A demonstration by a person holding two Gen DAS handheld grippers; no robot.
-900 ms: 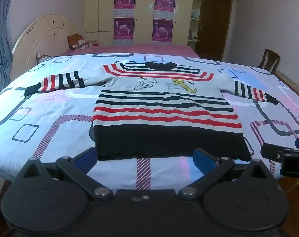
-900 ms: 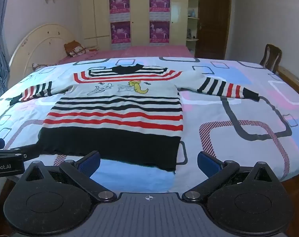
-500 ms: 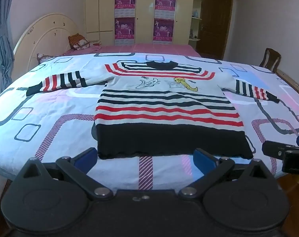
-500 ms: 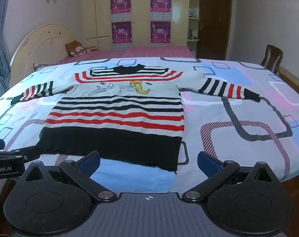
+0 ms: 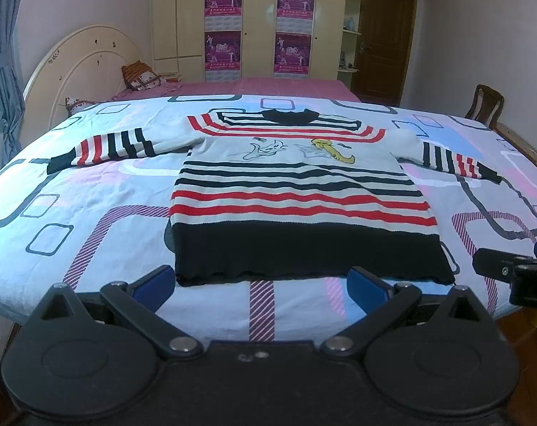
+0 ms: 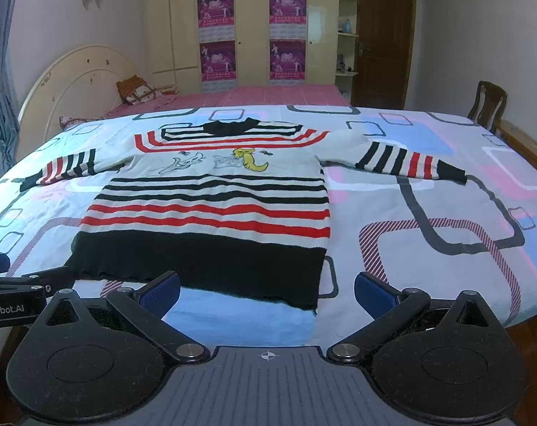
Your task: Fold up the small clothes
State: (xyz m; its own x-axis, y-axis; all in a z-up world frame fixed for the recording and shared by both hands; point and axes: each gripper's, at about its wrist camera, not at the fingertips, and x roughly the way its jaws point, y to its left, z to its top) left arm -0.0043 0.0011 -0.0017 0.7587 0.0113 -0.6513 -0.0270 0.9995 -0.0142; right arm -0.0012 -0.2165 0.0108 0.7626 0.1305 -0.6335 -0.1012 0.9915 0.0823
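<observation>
A small striped sweater [image 5: 297,191] lies flat and face up on the patterned sheet, sleeves spread, black hem nearest me; it also shows in the right wrist view [image 6: 215,206]. My left gripper [image 5: 261,284] is open and empty, just short of the hem's left half. My right gripper [image 6: 266,291] is open and empty, before the hem's right corner [image 6: 309,301]. The right gripper's side [image 5: 510,271] shows at the right edge of the left wrist view. The left gripper's side [image 6: 23,284] shows at the left edge of the right wrist view.
The sheet [image 5: 91,206] covers a large surface whose near edge runs just under both grippers. A pink bed [image 5: 261,87] with a cream headboard [image 5: 80,60] lies behind. A wooden chair [image 5: 487,104] stands at the far right. Wardrobes and a door line the back wall.
Both grippers have risen or tilted slightly, so the sweater sits a little lower in each view. Both stay open. The sweater has not moved.
</observation>
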